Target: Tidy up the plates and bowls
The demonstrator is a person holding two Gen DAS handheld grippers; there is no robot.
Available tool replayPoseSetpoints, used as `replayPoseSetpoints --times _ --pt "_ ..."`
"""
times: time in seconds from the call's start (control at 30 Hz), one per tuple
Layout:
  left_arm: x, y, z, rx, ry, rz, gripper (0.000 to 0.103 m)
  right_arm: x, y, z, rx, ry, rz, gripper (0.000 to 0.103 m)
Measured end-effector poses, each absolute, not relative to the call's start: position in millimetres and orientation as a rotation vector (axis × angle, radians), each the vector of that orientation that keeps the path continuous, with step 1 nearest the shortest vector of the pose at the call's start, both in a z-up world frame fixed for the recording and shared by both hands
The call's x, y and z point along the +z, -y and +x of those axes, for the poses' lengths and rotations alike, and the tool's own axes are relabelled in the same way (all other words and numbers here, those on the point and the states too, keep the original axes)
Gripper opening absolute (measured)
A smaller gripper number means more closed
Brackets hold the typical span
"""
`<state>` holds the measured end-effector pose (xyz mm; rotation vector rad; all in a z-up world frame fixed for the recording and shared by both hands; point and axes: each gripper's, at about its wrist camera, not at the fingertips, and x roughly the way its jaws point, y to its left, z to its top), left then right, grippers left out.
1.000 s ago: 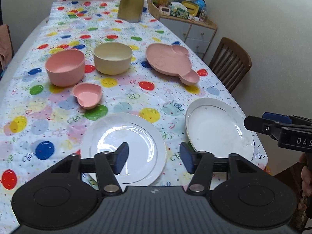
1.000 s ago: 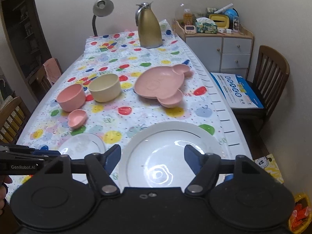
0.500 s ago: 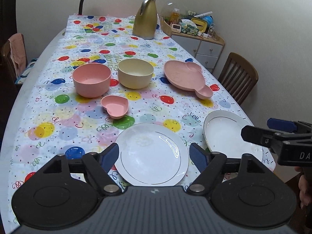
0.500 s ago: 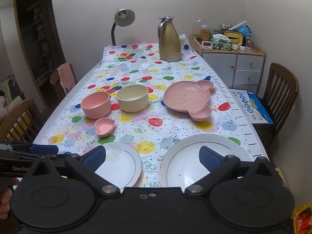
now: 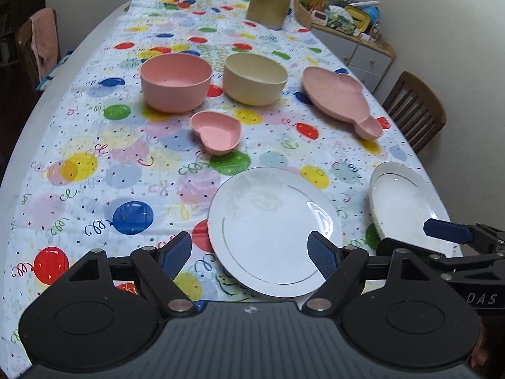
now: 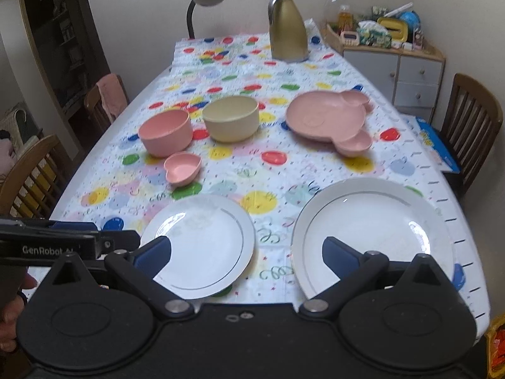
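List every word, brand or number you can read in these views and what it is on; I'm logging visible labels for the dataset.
"DAS": on the body of the right tool, cut off by the frame edge.
"GenRobot.AI": on the side of the left tool; the ending is blurred.
Blue printed sheet on the chair seat: print too blurred to read.
Items on the cabinet: labels too small to read.

Right gripper (image 6: 246,251): jaws wide apart, holding nothing, above the near counter (image 6: 277,173) edge. Landmark: cream bowl (image 6: 230,119). Pink bowl (image 6: 165,132) sits just left of it, apart. Heart-shaped pink dish (image 6: 183,168) lies nearer than the cream bowl, slightly left. Pink bear-shaped plate (image 6: 328,120) lies to its right, well apart. Small white plate (image 6: 205,240) and large white plate (image 6: 378,230) lie nearest, apart. Gold jug (image 6: 288,28) stands far behind it. Left gripper (image 6: 63,244) at lower left; jaw state not discernible.
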<state>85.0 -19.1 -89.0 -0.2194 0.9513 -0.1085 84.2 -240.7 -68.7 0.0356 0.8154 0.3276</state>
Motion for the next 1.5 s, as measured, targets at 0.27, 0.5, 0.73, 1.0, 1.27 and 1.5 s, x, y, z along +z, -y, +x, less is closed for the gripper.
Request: replayPoseSetpoints --times 0.27,0.5,0.73,1.0,1.27,1.5 --pt "-110 12 107 -0.103 -0.996 -0.230 0.081 -97 225 121 0.375 -0.918 0.010 0.084" --pt "-124 7 124 -0.091 -1.031 -0.247 0.080 -112 218 151 0.415 -0.976 -0.019 0.071" --pt "-132 2 134 -0.095 -1.061 -0.283 0.071 -123 213 176 0.449 -1.029 -0.030 0.052" --pt "-142 -4 136 -0.110 -1.100 -0.357 0.035 -129 218 194 0.473 -1.083 0.002 0.032" --pt "-146 -12 138 -0.097 -1.111 -0.404 0.020 -133 219 203 0.478 -1.123 -0.002 0.016" --pt "-150 -16 136 -0.099 -1.131 -0.425 0.014 -136 219 206 0.480 -1.142 0.000 0.014"
